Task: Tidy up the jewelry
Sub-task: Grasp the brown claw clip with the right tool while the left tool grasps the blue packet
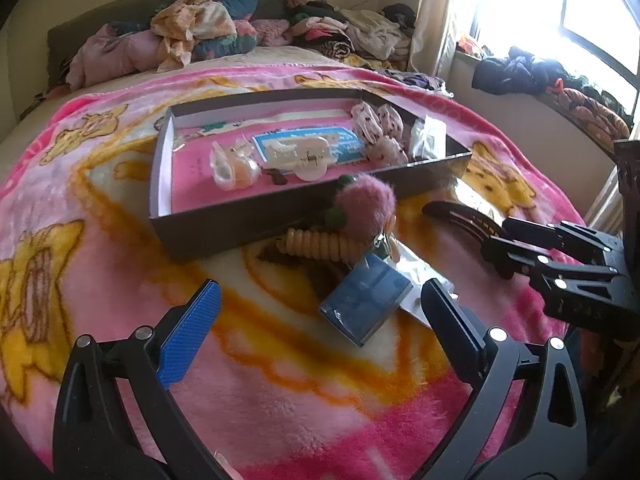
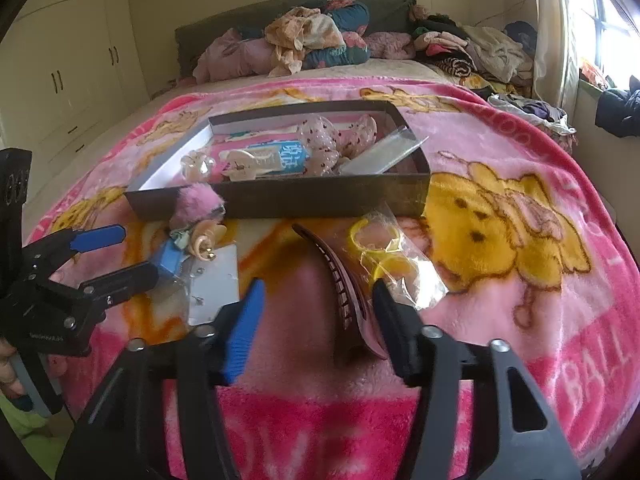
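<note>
A dark shallow box (image 1: 224, 220) (image 2: 320, 200) lies on the pink blanket with hair clips, scrunchies and packets inside. In front of it lie a pink pom-pom tie (image 1: 366, 202) (image 2: 196, 200), a beige spiral tie (image 1: 320, 244), a small blue box (image 1: 366, 306) (image 2: 170, 258), a clear packet (image 2: 214, 284), a dark brown claw clip (image 2: 340, 280) (image 1: 460, 216) and a bag with yellow rings (image 2: 384, 256). My left gripper (image 1: 320, 320) (image 2: 120, 252) is open, around the blue box. My right gripper (image 2: 318, 300) (image 1: 506, 246) is open, its right finger touching the claw clip.
Piles of clothes (image 1: 192, 36) (image 2: 312, 40) lie at the head of the bed. A window with a curtain (image 1: 560, 8) and clothes on the sill is to the right. White wardrobes (image 2: 60, 64) stand on the left.
</note>
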Motion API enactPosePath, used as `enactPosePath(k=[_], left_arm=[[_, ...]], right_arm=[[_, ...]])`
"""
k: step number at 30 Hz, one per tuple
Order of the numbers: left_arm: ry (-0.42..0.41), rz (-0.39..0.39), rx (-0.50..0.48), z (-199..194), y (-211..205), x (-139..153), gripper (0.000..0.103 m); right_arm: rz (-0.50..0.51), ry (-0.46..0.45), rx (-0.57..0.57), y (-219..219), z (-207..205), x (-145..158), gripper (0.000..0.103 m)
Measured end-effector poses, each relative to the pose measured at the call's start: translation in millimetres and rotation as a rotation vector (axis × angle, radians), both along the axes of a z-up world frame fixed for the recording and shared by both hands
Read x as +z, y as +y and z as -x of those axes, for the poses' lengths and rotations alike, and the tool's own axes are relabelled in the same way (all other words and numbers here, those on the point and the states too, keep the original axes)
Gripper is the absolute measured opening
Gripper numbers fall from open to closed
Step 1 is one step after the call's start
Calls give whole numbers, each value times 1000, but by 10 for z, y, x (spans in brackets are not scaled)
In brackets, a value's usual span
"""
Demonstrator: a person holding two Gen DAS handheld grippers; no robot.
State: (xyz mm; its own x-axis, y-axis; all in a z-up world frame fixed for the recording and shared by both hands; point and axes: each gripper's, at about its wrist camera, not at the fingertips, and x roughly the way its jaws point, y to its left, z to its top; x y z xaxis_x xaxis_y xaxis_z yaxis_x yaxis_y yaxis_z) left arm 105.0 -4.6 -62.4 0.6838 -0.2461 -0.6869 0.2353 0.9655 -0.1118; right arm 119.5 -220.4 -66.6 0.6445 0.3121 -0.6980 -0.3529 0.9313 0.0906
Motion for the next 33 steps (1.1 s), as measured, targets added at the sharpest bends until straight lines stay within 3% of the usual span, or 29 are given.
enactPosePath(k=[2,7,10,15,20,33], left_arm=[[7,6,-8,-23,-19,-26,91],[19,5,-28,-82,-95,-86,91],[29,5,-29,-118,-121,-119,83],[35,10,-38,-133,-121,-127,69],[39,11,-67,-110,-161,-123,43],[30,-5,-37,-40,-34,-70,41]], right_arm=[[10,16,-1,9,-44,-57,35],[31,11,-16,3,-140,-101,22],[25,23,-26,-35,-182,-128,14],[-29,26,-34,-153,-141,-102,13],[-89,29,-47,-255,-70,-36,13],[-139,34,-44,-335,66,51,13]])
